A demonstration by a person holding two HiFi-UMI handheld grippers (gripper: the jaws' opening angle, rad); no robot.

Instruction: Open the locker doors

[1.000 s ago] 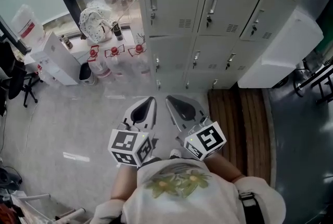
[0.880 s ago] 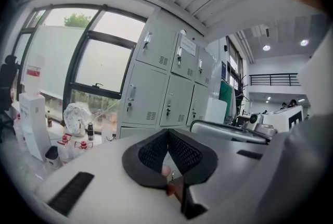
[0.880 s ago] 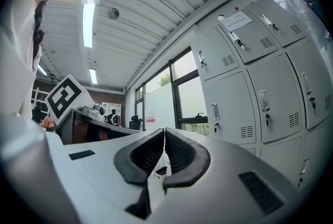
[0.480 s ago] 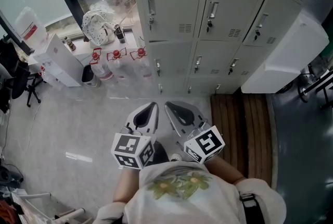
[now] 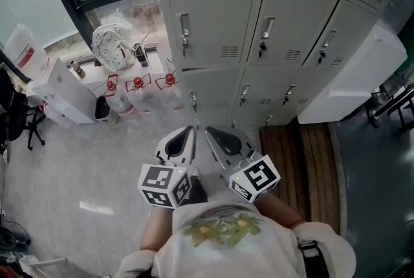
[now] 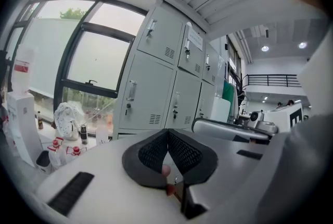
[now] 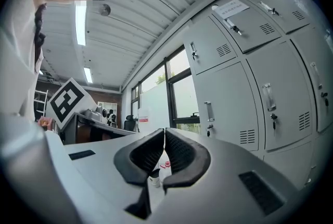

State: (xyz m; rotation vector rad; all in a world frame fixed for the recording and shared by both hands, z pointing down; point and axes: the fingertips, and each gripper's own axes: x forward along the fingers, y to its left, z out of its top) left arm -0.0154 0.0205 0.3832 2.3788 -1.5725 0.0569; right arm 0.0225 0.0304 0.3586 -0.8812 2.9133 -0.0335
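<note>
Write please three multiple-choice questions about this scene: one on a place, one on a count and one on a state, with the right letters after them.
1. In the head view, where do the red-capped bottles stand?
A. on the floor, left of the lockers
B. inside an open locker
C. on a chair

2. How many red caps show on them?
A. one
B. three
C. five

3. In what state are the left gripper and the right gripper?
A. both wide open
B. both shut and empty
C. one shut on a door handle

Right letters:
1 A: the bottles stand on the floor by the window, beside the lockers' left edge.
2 B: three red caps stand in a row.
3 B: in each gripper view the pads meet at the tips, with nothing between them.
</note>
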